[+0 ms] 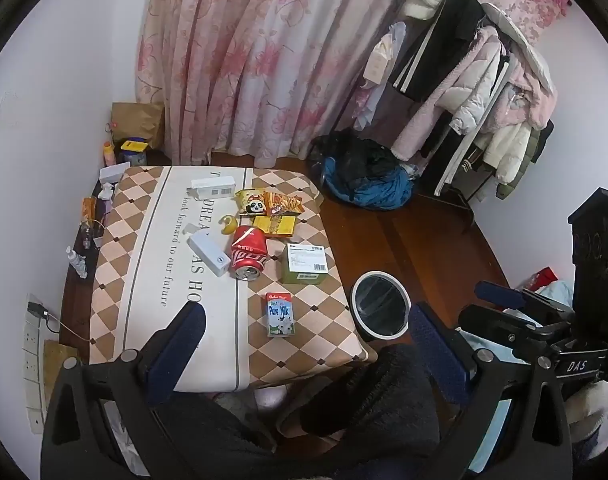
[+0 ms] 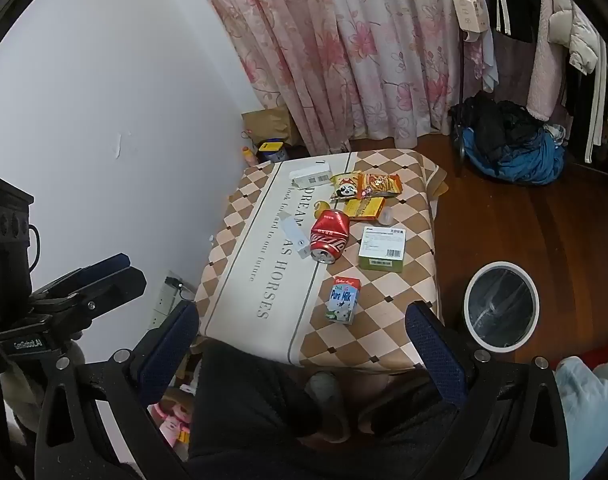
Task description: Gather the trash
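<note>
Trash lies on a small table with a checkered cloth (image 1: 144, 280) (image 2: 384, 344). A red cola can (image 1: 248, 254) (image 2: 329, 236) lies on its side at the middle. A blue Pure Milk carton (image 1: 280, 315) (image 2: 343, 300) lies nearest me. A green box with a white label (image 1: 306, 264) (image 2: 382, 249), snack wrappers (image 1: 272, 202) (image 2: 368, 186), a yellow packet (image 1: 274, 226) and white boxes (image 1: 209, 252) lie around the can. A white-rimmed bin with a black liner (image 1: 380, 308) (image 2: 501, 306) stands on the floor right of the table. My left gripper (image 1: 304, 336) and right gripper (image 2: 300, 332) are both open and empty, held above the table's near edge.
Bottles and small items (image 1: 88, 232) line the ledge left of the table. A pile of clothes (image 1: 364, 172) lies on the wooden floor, beside a loaded clothes rack (image 1: 484, 100). A wall socket with a cable (image 1: 36, 320) is at the left. My legs are below.
</note>
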`<state>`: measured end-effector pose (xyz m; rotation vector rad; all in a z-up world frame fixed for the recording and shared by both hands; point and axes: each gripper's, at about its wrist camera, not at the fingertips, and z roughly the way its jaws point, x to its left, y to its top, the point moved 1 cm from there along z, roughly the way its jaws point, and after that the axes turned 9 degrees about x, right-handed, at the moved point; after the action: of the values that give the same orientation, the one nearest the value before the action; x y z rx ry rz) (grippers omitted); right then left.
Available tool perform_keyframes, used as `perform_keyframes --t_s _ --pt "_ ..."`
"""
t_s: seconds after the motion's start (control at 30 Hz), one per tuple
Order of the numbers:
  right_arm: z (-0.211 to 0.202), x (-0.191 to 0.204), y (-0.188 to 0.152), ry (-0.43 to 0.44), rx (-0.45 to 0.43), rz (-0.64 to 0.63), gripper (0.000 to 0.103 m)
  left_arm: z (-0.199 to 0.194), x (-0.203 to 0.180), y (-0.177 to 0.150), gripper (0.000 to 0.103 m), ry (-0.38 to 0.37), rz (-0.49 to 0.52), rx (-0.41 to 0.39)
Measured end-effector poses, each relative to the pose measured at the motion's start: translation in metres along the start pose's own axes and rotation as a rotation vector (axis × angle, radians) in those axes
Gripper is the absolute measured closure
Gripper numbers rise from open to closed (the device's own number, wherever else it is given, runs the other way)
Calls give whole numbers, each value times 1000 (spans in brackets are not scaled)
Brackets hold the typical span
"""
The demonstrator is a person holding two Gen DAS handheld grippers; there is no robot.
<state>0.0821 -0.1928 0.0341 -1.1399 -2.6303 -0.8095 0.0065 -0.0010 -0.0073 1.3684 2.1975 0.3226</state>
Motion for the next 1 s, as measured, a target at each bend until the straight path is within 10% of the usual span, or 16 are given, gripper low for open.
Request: perform_keyframes --t_s 1.0 --pt "1 7 3 20 1 -17 0 -8 3 -6 0 -30 -10 -1"
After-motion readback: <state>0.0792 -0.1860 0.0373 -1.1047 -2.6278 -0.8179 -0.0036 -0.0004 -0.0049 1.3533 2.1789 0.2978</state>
